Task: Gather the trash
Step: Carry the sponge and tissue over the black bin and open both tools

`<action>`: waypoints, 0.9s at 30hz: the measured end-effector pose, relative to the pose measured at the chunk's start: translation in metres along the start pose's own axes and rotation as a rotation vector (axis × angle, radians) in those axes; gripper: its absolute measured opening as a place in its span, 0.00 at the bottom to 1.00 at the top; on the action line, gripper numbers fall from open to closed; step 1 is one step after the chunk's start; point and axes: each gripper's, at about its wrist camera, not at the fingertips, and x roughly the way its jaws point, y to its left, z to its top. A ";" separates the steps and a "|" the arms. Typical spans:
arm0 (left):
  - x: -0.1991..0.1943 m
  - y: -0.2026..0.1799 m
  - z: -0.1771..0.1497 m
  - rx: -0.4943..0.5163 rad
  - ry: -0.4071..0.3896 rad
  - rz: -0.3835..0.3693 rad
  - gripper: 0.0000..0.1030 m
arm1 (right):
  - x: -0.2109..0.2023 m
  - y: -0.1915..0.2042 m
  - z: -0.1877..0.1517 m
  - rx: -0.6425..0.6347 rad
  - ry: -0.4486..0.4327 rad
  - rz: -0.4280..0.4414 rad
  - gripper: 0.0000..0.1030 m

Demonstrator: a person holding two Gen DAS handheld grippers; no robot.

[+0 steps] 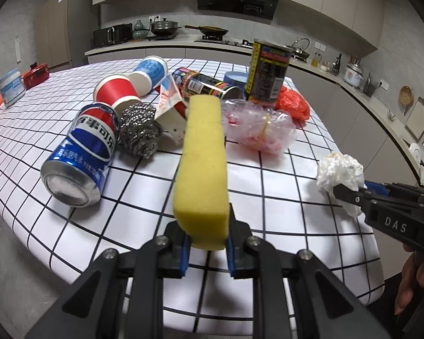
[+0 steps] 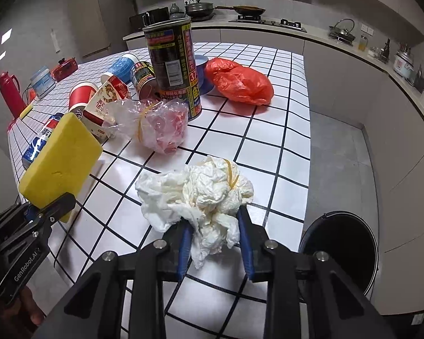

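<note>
My left gripper [image 1: 207, 243] is shut on a yellow sponge [image 1: 202, 166] and holds it above the near edge of the checked table [image 1: 282, 212]; the sponge also shows in the right wrist view [image 2: 60, 166]. My right gripper [image 2: 214, 243] is shut on a crumpled white tissue wad [image 2: 206, 195] with a rubber band, held above the table's near right corner; it shows in the left wrist view [image 1: 340, 173] too. A black bin [image 2: 342, 251] stands on the floor right of the table.
On the table lie a Pepsi can [image 1: 82, 155], steel scourer [image 1: 140, 131], red paper cup [image 1: 117, 90], blue cup [image 1: 149, 73], carton [image 1: 169, 104], clear plastic bag [image 1: 257, 124], red bag [image 2: 238, 82], a lying can [image 1: 206, 83] and a tall upright can [image 2: 172, 65].
</note>
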 end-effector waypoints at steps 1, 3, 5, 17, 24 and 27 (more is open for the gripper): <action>-0.001 0.000 0.001 0.001 -0.001 -0.001 0.20 | -0.001 0.000 0.000 0.000 -0.002 -0.001 0.31; -0.002 0.000 0.001 0.002 -0.003 -0.007 0.20 | -0.004 0.000 -0.001 0.002 -0.006 -0.001 0.30; -0.003 -0.001 0.001 0.008 -0.004 -0.014 0.20 | -0.006 0.001 -0.002 0.005 -0.011 -0.005 0.30; -0.010 -0.027 0.008 0.071 -0.027 -0.087 0.20 | -0.034 -0.011 -0.010 0.061 -0.049 -0.062 0.29; -0.008 -0.065 0.010 0.130 -0.025 -0.152 0.20 | -0.058 -0.049 -0.027 0.132 -0.065 -0.116 0.29; -0.010 -0.087 0.010 0.154 -0.026 -0.176 0.20 | -0.068 -0.073 -0.034 0.159 -0.070 -0.135 0.29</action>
